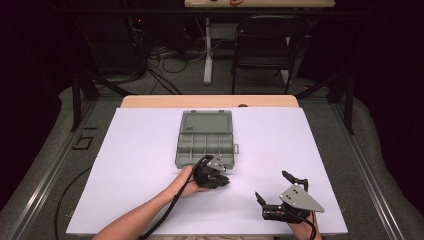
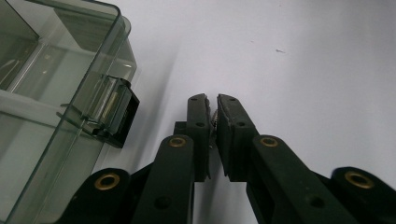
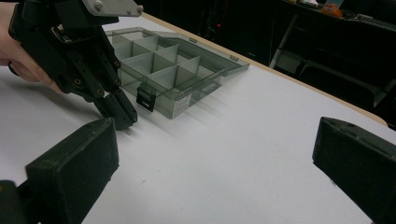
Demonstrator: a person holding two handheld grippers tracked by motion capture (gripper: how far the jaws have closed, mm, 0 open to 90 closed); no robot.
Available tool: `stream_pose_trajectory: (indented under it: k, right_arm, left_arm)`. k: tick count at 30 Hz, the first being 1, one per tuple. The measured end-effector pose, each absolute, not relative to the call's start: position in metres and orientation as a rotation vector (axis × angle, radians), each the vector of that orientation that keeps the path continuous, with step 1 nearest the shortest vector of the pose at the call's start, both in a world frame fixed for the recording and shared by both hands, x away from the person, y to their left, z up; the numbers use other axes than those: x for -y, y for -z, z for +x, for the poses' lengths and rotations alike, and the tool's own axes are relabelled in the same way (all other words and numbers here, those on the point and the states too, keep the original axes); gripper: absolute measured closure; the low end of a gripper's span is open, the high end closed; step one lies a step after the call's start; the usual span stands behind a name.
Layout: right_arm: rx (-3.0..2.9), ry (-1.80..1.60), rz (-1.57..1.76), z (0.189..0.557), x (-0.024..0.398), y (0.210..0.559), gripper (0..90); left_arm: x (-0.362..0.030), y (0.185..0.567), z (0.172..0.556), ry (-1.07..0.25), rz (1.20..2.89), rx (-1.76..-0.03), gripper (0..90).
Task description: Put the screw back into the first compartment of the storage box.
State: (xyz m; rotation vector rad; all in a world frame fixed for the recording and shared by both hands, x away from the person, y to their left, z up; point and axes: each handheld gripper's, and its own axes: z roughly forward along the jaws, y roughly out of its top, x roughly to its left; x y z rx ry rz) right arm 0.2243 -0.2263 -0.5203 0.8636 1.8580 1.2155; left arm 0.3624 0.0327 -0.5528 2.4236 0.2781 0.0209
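White tabletop [image 1: 140, 165], open compartment box [image 1: 205, 142] at centre; left gripper [image 1: 223, 182] pinched nearly closed on something small and unclear, right gripper [image 1: 272, 186] wide.

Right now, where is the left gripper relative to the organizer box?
In the high view the left gripper sits just off the near right corner of the open organizer box, beside its front latch, tips down at the white table surface.

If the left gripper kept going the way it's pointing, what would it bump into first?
Probably the white table cover: the left gripper angles down at it, jaws nearly together, with the clear box's latch off to one side.
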Motion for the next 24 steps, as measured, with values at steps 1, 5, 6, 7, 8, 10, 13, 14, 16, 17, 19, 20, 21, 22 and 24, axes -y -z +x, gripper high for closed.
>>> stream_pose_trajectory:
  k: [1,5,6,7,8,10,13,14,16,17,19,20,21,22,24]
  right_arm:
    - [-1.857,-1.214,0.864,0.224,0.226,0.520,0.0]
    - [-1.860,-1.215,0.865,0.224,0.226,0.520,0.0]
    - [-1.859,-1.214,0.864,0.224,0.226,0.520,0.0]
    - [-1.859,-1.214,0.863,0.224,0.226,0.520,0.0]
    - [-1.859,-1.215,0.864,0.224,0.226,0.520,0.0]
    - [-1.860,-1.215,0.866,0.224,0.226,0.520,0.0]
    - [-1.862,-1.215,0.862,0.224,0.227,0.520,0.0]
    - [-1.882,-1.207,0.865,0.223,0.228,0.519,0.0]
    - [-1.878,-1.207,0.865,0.224,0.228,0.519,0.0]
    - [-1.877,-1.206,0.864,0.224,0.228,0.519,0.0]
    - [-1.880,-1.207,0.866,0.224,0.228,0.519,0.0]
    - [-1.875,-1.207,0.867,0.224,0.228,0.519,0.0]
    - [-1.856,-1.215,0.864,0.224,0.227,0.520,0.0]
    - [-1.867,-1.207,0.866,0.224,0.227,0.520,0.0]
    - [-1.873,-1.206,0.869,0.224,0.228,0.519,0.0]
  left_arm:
    - [-0.033,0.553,0.362,-0.025,2.426,-0.281,85.5]
    - [-0.032,0.552,0.360,-0.050,2.436,-0.257,86.8]
    - [-0.032,0.552,0.359,-0.061,2.441,-0.245,87.2]
    - [-0.032,0.552,0.359,-0.061,2.441,-0.245,87.4]
    - [-0.032,0.552,0.358,-0.077,2.440,-0.242,87.5]
    - [-0.032,0.551,0.358,-0.062,2.441,-0.250,87.5]
    - [-0.035,0.548,0.359,-0.063,2.429,-0.260,87.5]
    - [-0.036,0.547,0.359,-0.068,2.427,-0.262,87.5]
    - [-0.038,0.543,0.360,-0.073,2.423,-0.273,87.5]
    - [-0.040,0.541,0.361,-0.074,2.425,-0.275,87.5]
    - [-0.043,0.538,0.362,-0.073,2.422,-0.287,87.5]
    - [-0.045,0.536,0.362,-0.082,2.420,-0.293,87.5]
    - [-0.047,0.534,0.363,-0.084,2.418,-0.300,87.5]
    - [-0.049,0.532,0.363,-0.085,2.418,-0.302,87.5]
    - [-0.053,0.529,0.364,-0.084,2.411,-0.316,87.5]
